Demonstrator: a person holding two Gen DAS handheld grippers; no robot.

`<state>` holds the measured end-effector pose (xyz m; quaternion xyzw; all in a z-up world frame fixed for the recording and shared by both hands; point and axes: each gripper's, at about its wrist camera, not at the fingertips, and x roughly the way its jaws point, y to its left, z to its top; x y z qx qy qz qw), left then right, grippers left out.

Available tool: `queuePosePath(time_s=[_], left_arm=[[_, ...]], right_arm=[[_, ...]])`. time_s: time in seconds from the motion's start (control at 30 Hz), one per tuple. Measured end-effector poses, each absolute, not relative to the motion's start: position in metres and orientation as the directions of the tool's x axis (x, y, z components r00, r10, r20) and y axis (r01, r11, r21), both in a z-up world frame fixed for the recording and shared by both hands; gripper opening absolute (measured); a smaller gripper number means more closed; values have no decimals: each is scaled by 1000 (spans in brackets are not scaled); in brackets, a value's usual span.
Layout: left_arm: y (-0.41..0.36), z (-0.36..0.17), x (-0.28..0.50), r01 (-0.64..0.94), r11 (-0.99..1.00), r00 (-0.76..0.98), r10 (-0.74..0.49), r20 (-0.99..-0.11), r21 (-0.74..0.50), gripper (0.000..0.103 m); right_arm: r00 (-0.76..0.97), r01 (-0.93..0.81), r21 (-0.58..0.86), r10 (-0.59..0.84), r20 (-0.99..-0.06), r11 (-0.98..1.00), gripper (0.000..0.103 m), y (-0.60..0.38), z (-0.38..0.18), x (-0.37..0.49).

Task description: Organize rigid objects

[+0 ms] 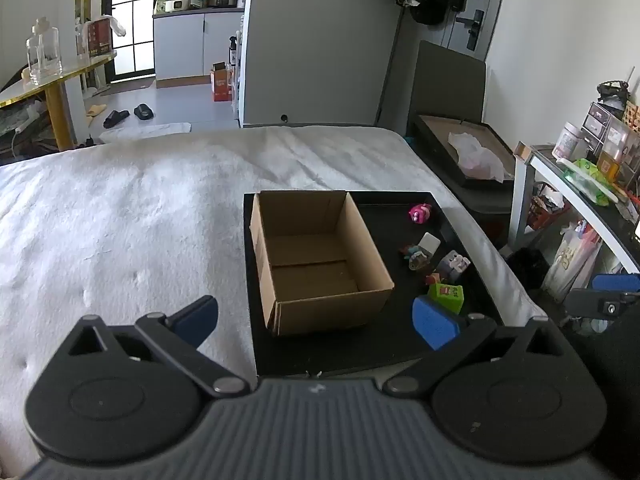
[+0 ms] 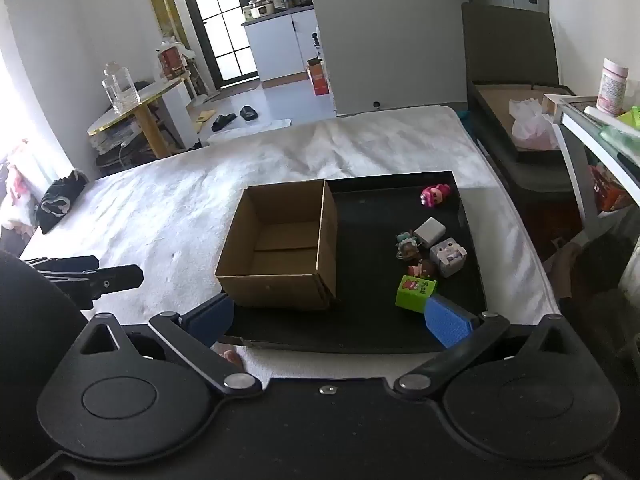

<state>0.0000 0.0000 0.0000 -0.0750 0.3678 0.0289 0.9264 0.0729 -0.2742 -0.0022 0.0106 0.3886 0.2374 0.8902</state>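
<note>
An empty open cardboard box (image 1: 316, 256) (image 2: 280, 248) stands on the left part of a black tray (image 1: 400, 336) (image 2: 368, 320) on the bed. On the tray to the box's right lie a pink striped toy (image 1: 420, 213) (image 2: 435, 194), a white cube (image 1: 429, 243) (image 2: 430, 230), a grey block figure (image 1: 454, 265) (image 2: 449, 257), small figurines (image 1: 416, 258) (image 2: 408, 245) and a green block (image 1: 446, 296) (image 2: 415, 293). My left gripper (image 1: 316, 320) hangs open above the tray's near edge. My right gripper (image 2: 330, 320) is open too, its right pad (image 2: 446, 325) just in front of the green block. Neither holds anything.
The tray lies on a white bed cover (image 1: 120, 208) (image 2: 180, 208). A dark bedside cabinet (image 1: 464, 152) (image 2: 516, 128) and a cluttered shelf (image 1: 592, 184) stand to the right. A round table with glass bottles (image 2: 132, 104) stands at the left. Part of the other gripper shows at the edges (image 1: 604, 304) (image 2: 92, 278).
</note>
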Motion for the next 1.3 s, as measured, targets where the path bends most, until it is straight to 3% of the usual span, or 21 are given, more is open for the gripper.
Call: queuePosePath(time_s=[1.3], left_arm=[[0,0,-1,-112,987,728,3,-686,-115,103]], right_arm=[[575,-410,213,432,-694,887,103,-269,-5,70]])
